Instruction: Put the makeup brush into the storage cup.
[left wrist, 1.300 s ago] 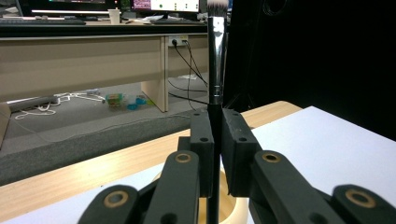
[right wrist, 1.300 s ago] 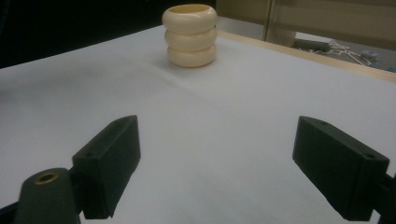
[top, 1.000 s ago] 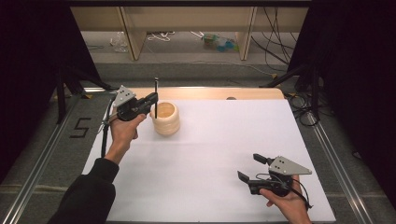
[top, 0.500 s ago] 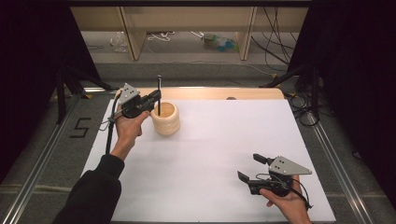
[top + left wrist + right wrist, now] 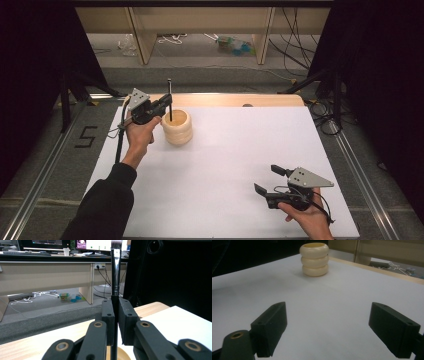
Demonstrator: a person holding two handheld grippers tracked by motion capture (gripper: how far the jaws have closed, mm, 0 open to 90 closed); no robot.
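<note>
I see a cream ribbed holder of three stacked rings, smooth with a soft satin sheen. The slim black brush has a glossy handle and shiny metal-looking ferrule. The white table sheet looks matt, papery; the far pale wooden edge smooth. Black jaw pads look matt plastic.

brush: bristle tip cut off by top edge of left gripper view; lower handle hidden btwn jaws. holder rim barely visible at that view's bottom edge, so contact w/ handle can't be told. right gripper: right jaw cut off by frame edge.
</note>
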